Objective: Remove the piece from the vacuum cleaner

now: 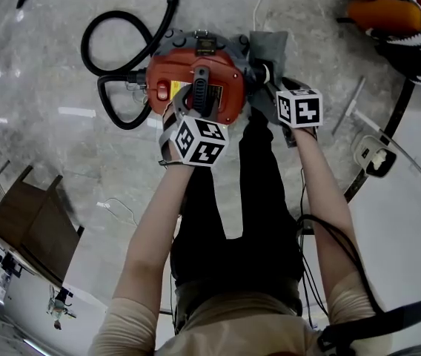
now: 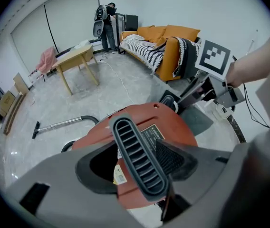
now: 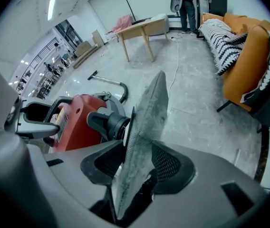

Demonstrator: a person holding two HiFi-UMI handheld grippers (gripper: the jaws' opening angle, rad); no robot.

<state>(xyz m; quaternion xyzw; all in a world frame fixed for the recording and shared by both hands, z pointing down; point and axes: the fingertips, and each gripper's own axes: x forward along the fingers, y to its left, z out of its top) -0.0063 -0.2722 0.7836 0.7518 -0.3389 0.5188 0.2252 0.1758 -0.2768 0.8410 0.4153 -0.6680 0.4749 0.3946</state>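
1. Grey, dusty flat piece [image 3: 144, 122] stands edge-on and tilted between the jaws of the right gripper [image 3: 137, 167], both pads pressing on it.
2. Red vacuum cleaner [image 3: 75, 120] sits just left of that gripper, beyond the piece.
3. Left gripper [image 2: 137, 163] is clamped on the cleaner's black ribbed handle [image 2: 132, 146].
4. Black hose [image 1: 114, 28] loops on the floor beyond the left gripper.

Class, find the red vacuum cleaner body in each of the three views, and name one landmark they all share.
Head view: top centre, red vacuum cleaner body.
Left gripper view: lower centre, behind the black handle.
Right gripper view: left of middle, beside the grey piece.
Shared landmark: the orange sofa, in all three.
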